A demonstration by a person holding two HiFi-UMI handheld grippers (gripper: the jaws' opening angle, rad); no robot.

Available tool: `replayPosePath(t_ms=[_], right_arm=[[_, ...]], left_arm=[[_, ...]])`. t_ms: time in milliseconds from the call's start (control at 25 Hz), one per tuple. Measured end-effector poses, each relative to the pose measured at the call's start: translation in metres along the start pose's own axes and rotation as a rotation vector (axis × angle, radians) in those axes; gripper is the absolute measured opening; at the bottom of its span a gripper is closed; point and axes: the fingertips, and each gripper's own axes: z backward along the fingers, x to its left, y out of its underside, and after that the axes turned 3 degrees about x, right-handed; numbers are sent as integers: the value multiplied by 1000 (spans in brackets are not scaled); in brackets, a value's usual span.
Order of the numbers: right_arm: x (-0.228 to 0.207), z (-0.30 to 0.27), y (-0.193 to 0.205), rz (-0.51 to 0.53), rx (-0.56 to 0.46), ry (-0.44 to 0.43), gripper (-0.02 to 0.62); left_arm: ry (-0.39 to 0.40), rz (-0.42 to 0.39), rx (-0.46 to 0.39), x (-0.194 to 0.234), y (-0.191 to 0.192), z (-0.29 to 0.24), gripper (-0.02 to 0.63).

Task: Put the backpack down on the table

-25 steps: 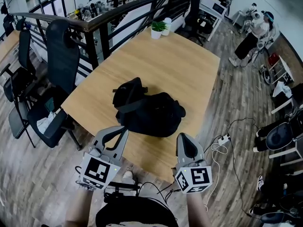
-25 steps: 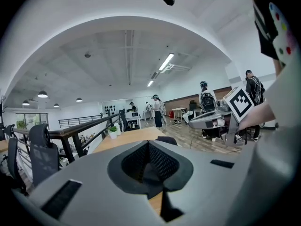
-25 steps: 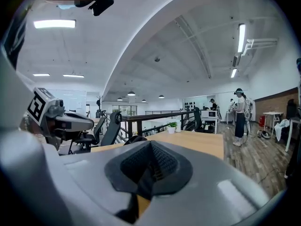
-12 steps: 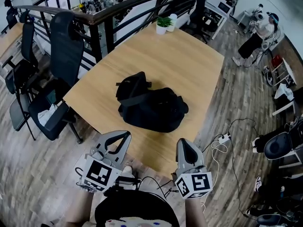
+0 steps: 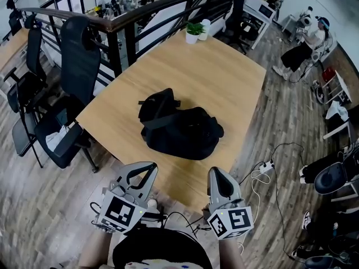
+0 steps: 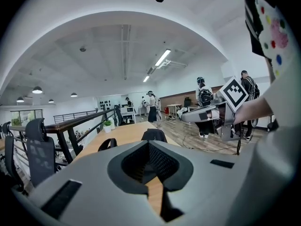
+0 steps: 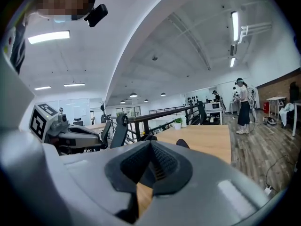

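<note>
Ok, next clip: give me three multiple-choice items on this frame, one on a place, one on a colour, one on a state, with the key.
1. Where does the potted plant stand?
A. at the far end of the table
B. against the backpack
C. at the table's near edge

2. What colour is the backpack?
A. red
B. black
C. white

3. How are the left hand-held gripper and the right hand-held gripper?
A. both shut and empty
B. both wide open
C. the left one shut on a backpack strap

Key: 1 A, the plant sits at the end farthest from the grippers, well apart from the backpack. 2 B, it is black all over. 3 A, each gripper view shows the jaws together with nothing between them.
</note>
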Motion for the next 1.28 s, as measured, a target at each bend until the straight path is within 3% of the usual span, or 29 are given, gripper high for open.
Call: replayPosePath(t_ms=[360,1280], right_arm=[[4,-2,-8,76,-1,-7,9],[17,1,-2,101,16,-50,8]], left_arm=[[-24,64,-16,9,0,5,6],[-40,75,-13,12,3,14,6]])
